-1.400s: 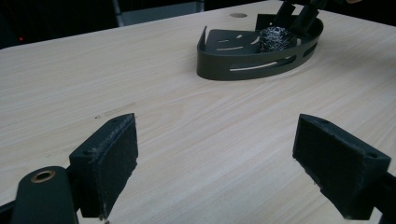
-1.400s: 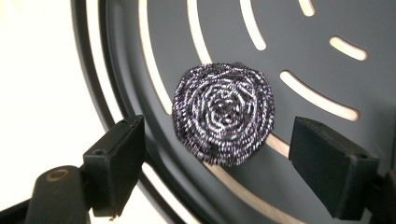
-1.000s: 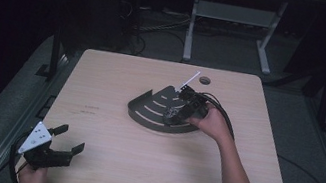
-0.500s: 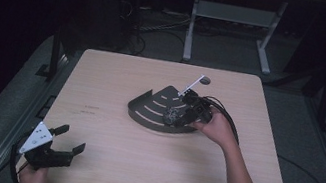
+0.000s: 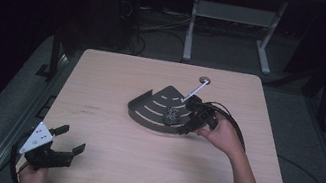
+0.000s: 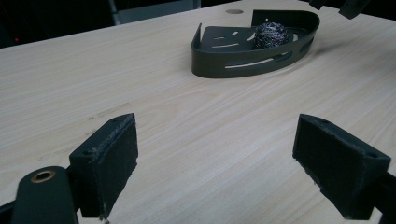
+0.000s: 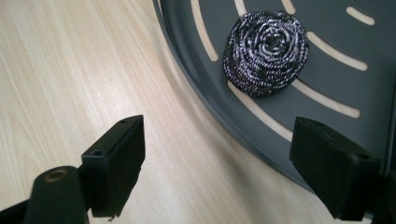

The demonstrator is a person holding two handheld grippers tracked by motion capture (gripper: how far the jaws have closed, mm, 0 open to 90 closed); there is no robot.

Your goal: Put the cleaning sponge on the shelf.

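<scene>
A dark grey, quarter-round slotted tray (image 5: 151, 105) lies at the middle of the table. A coiled steel-wool scourer (image 5: 172, 115) rests inside it near its curved rim, and shows as a grey-and-black coil (image 7: 266, 52) on the tray floor (image 7: 327, 70). My right gripper (image 5: 186, 119) hovers open over that curved rim, just right of the scourer, with nothing between its pads (image 7: 116, 158). At the near left corner my left gripper (image 5: 72, 138) is open and empty, pointed across bare wood at the tray (image 6: 243, 60) and scourer (image 6: 271, 35).
A thin white rod (image 5: 193, 91) slants from the tray's far side toward a round hole (image 5: 204, 80) in the tabletop. Black cable loops by the right hand (image 5: 224, 133). Bare wood (image 5: 139, 158) spreads between the two grippers. Dark floor and a metal stand lie beyond.
My right gripper has drawn back from over the tray toward its near right rim, and the scourer now lies in plain sight. The left gripper has stayed where it was.
</scene>
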